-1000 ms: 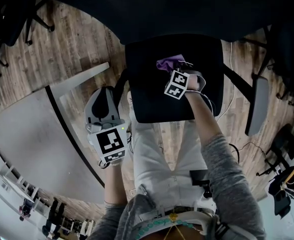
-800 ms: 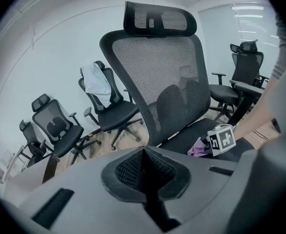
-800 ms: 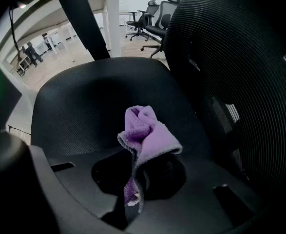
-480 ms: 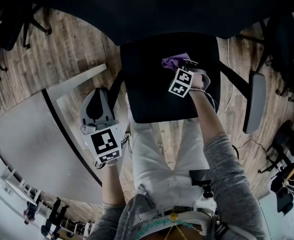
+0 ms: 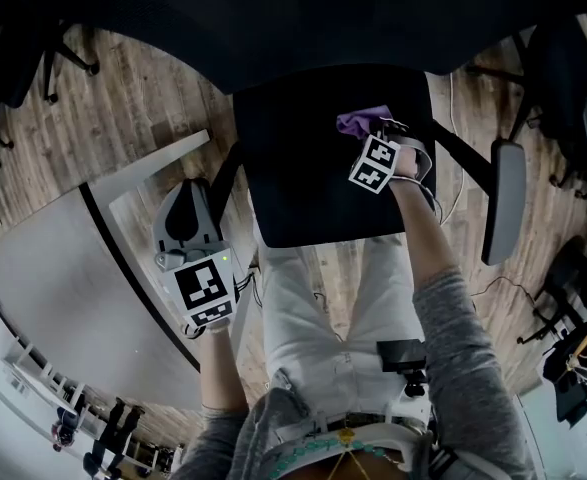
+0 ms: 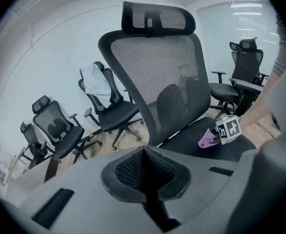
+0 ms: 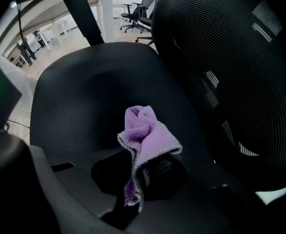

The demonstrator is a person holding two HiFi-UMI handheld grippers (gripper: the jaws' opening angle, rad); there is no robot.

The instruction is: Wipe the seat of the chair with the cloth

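I hold soft, light cloth (image 7: 150, 135) bunched in right gripper (image 7: 135, 182) pinch | left gripper (image 6: 145, 167) pressed together, empty

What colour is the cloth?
Purple; the cloth shows best in the right gripper view.

**Three cameras, one office chair**

The head view looks steeply down on the chair seat (image 5: 303, 188), set toward 12 o'clock. The camera on the left tool (image 5: 186, 193), at 8 o'clock of the seat and well back, faces the mesh backrest (image 6: 157, 72). The one on the right tool (image 7: 138, 172) sits close over the seat, looking along it. All three share the seat and the purple cloth (image 7: 147, 130).
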